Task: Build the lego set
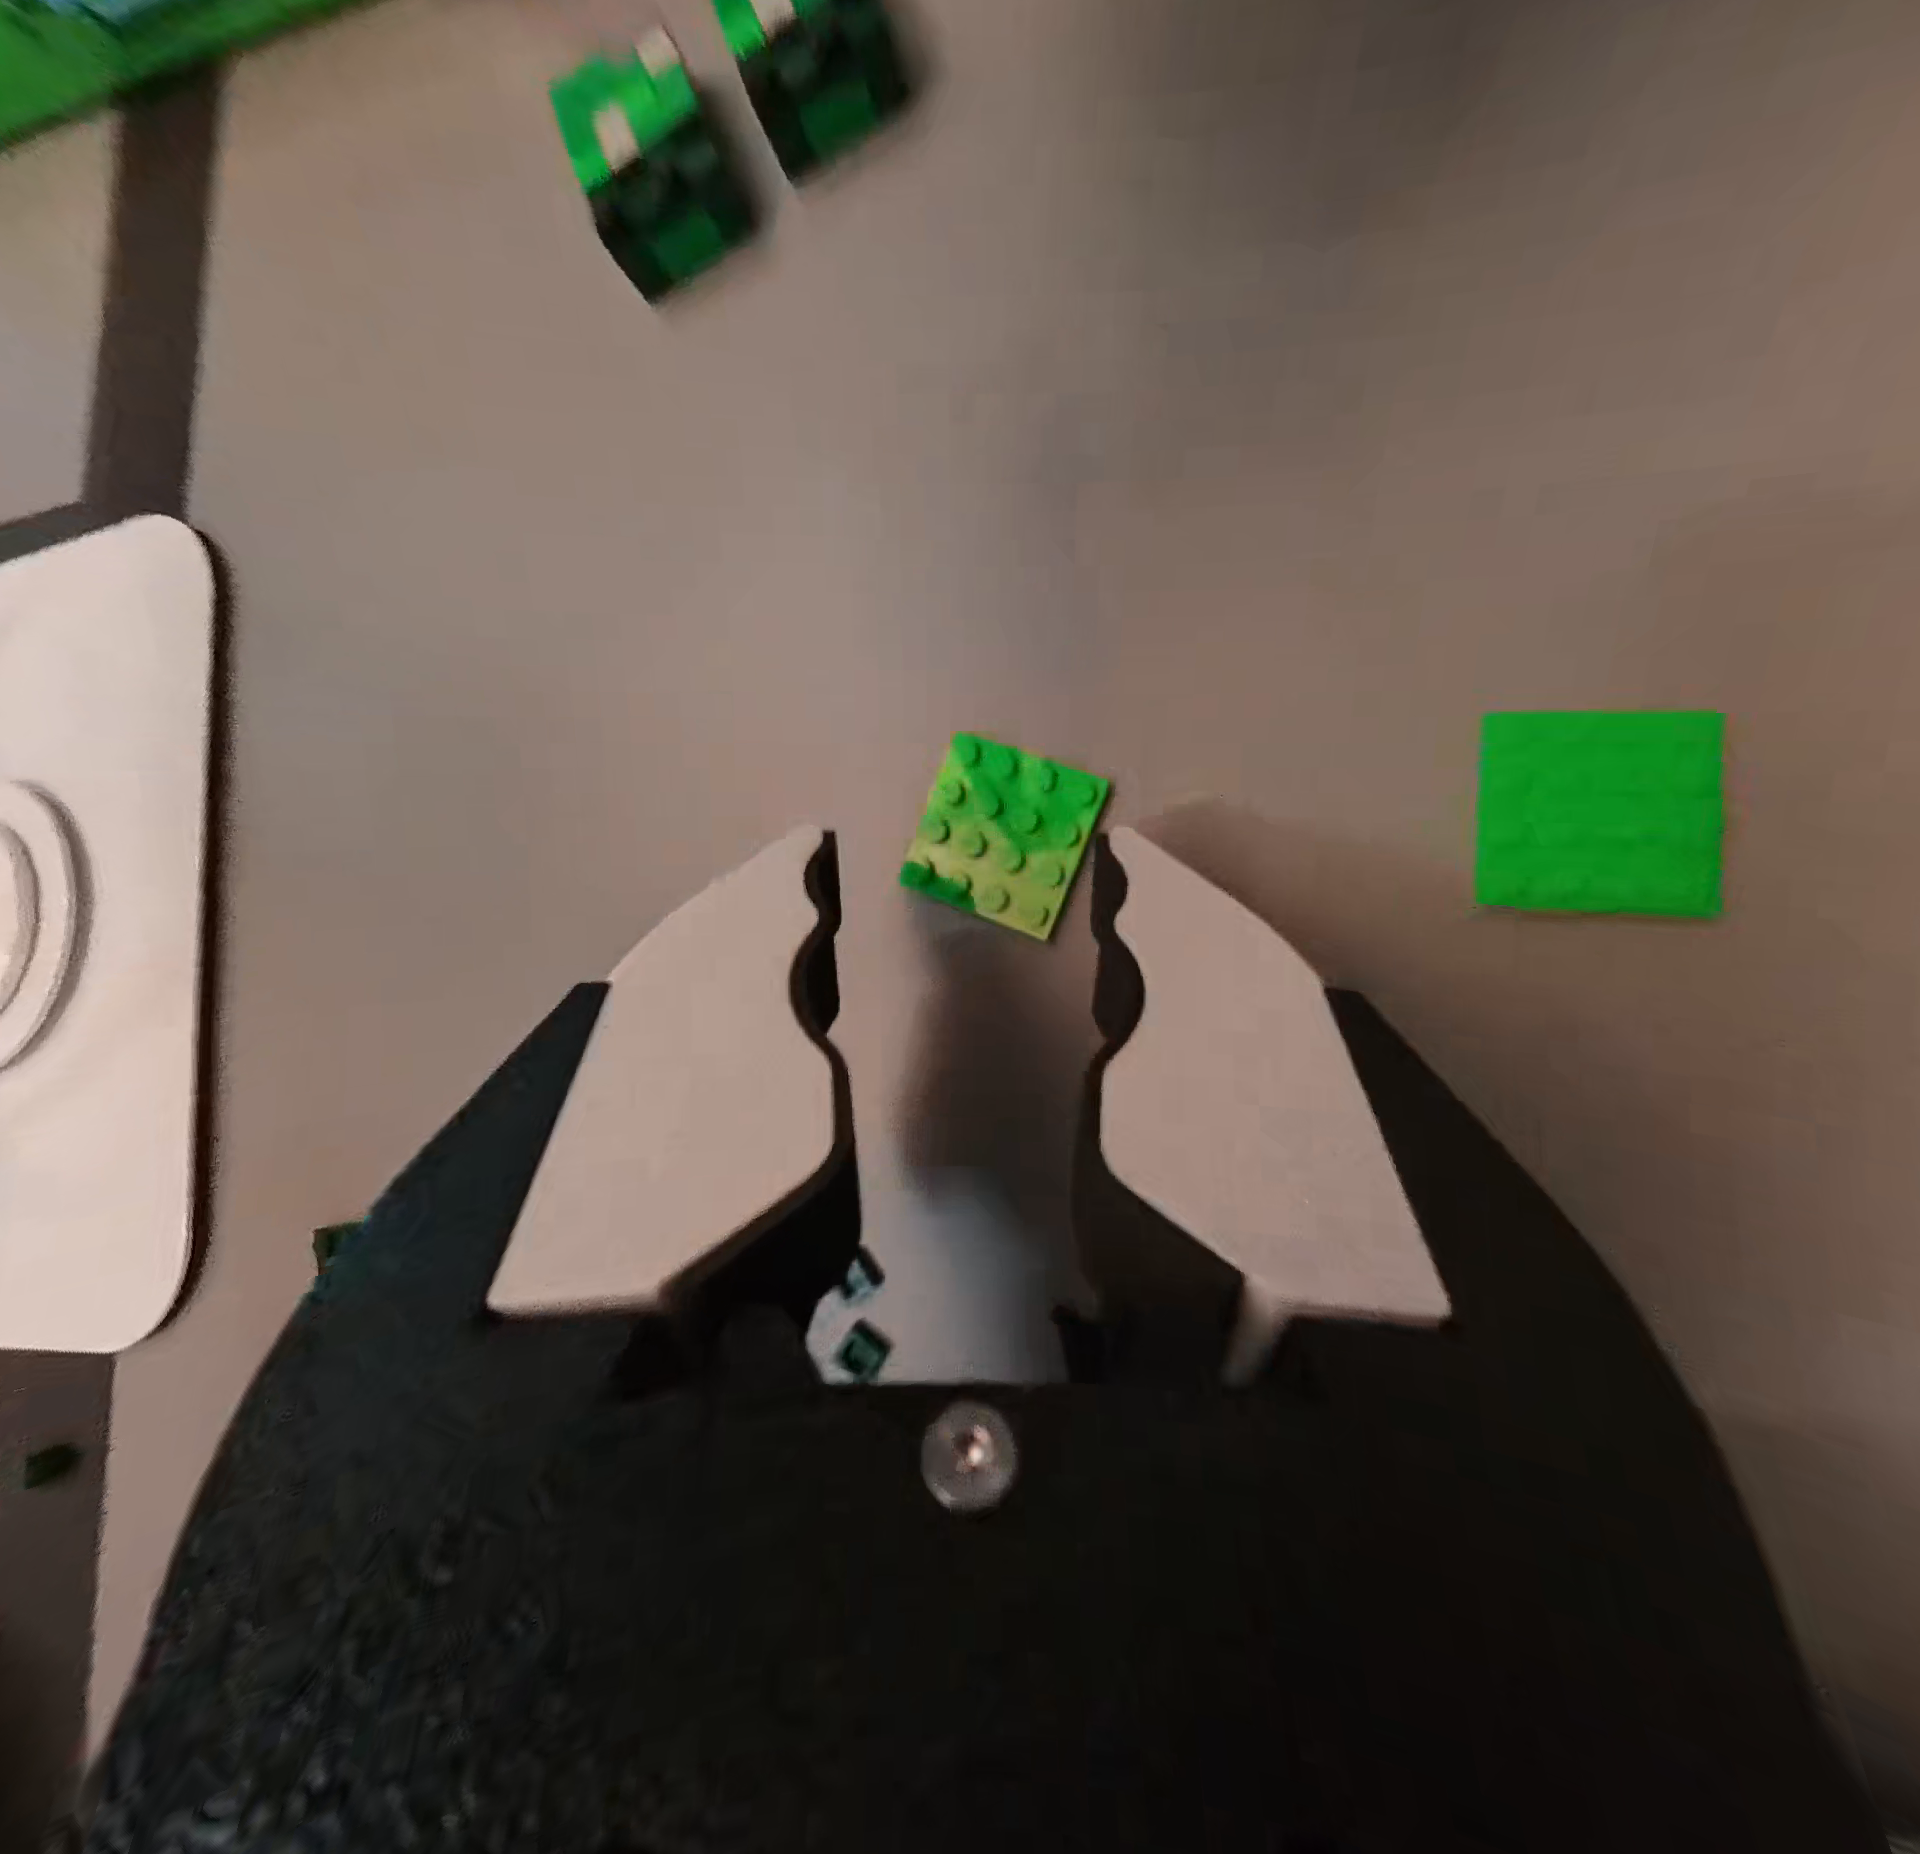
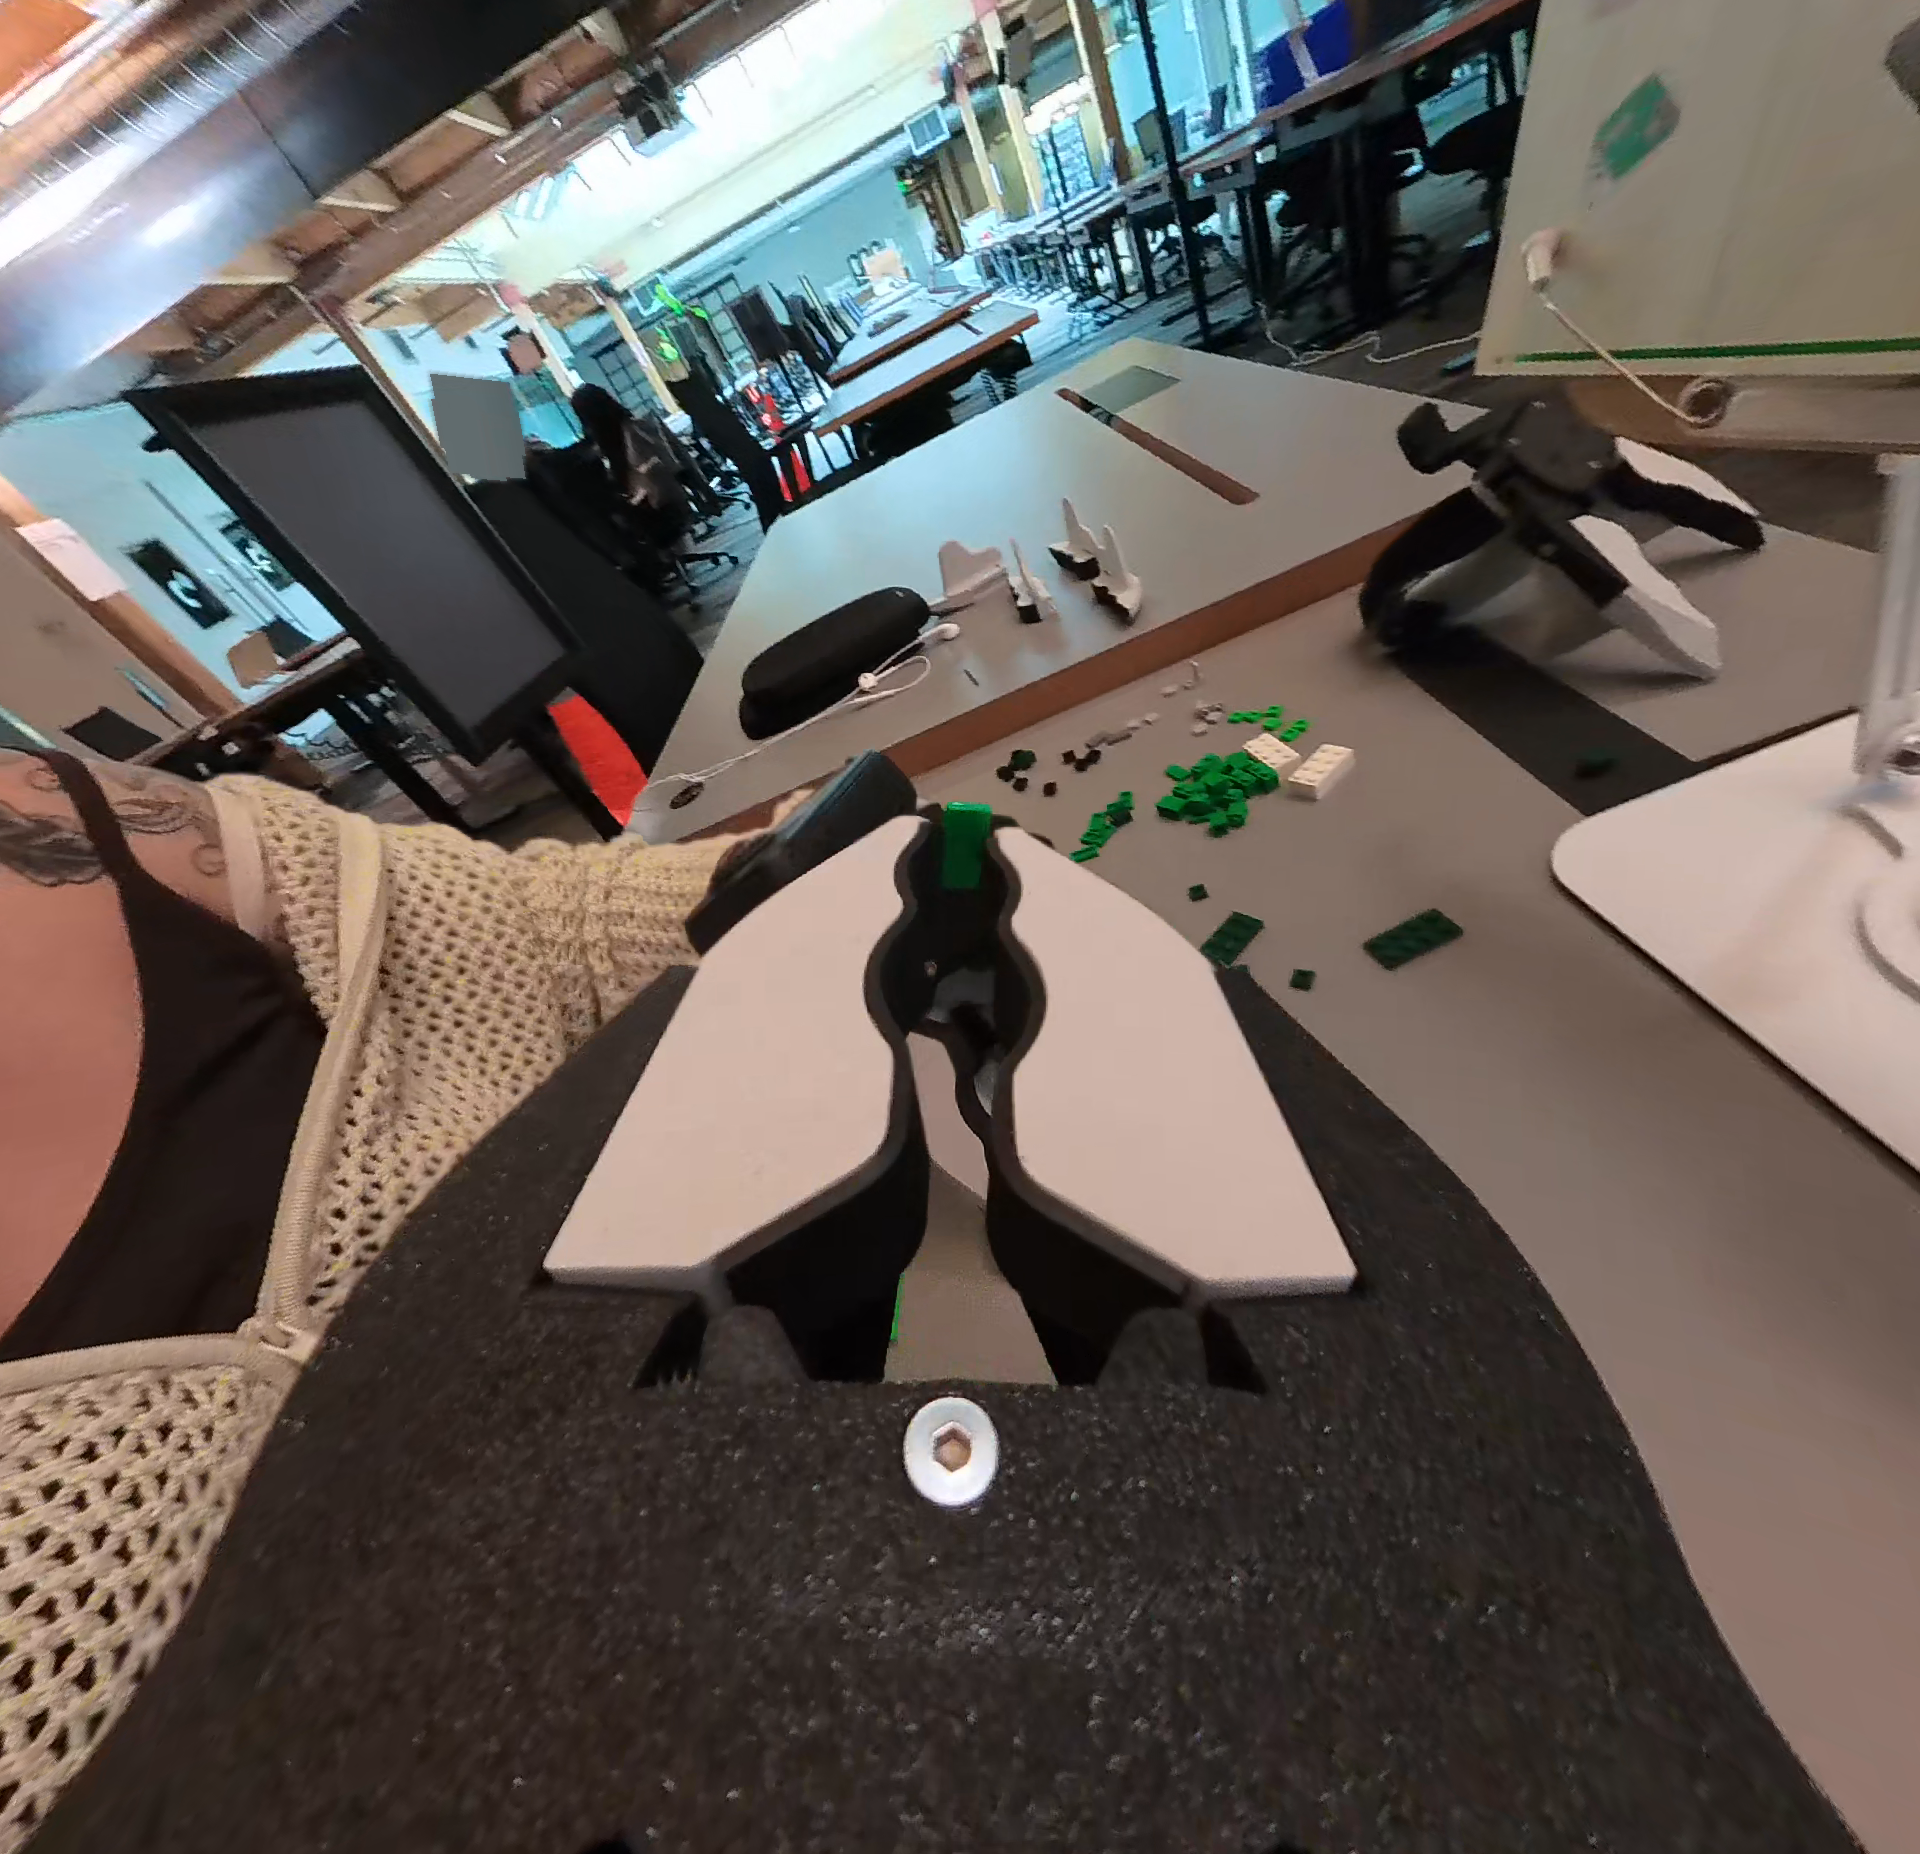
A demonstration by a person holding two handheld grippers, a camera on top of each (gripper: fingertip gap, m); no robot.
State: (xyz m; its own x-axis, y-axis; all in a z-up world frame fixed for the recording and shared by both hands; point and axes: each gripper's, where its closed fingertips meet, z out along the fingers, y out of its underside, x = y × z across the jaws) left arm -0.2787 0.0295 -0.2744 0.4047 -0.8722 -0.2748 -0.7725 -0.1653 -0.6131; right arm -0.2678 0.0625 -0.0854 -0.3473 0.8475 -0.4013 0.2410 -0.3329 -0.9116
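Note:
In the left wrist view my left gripper (image 1: 968,843) is open and empty, its tips just short of a small light-green studded plate (image 1: 1003,833) lying on the grey table. A bright green square plate (image 1: 1600,812) lies to the right. Two green and dark-green built blocks (image 1: 665,173) (image 1: 805,59) sit farther off, blurred. In the right wrist view my right gripper (image 2: 961,848) is shut on a small green brick (image 2: 964,845), held above the table. A pile of small green pieces (image 2: 1221,791) and two white bricks (image 2: 1304,762) lie on the table beyond it.
A white stand base (image 1: 94,921) is at the left; it also shows in the right wrist view (image 2: 1714,921), with a board above it. Dark green plates (image 2: 1411,939) lie near it. A spare gripper (image 2: 1538,578) rests at the back. A person's sleeve (image 2: 468,952) is at the left. There is about 20 centimeters between the tips of the two grippers. The bright green square plate (image 1: 1600,812) is about 8 centimeters from my left fingertips.

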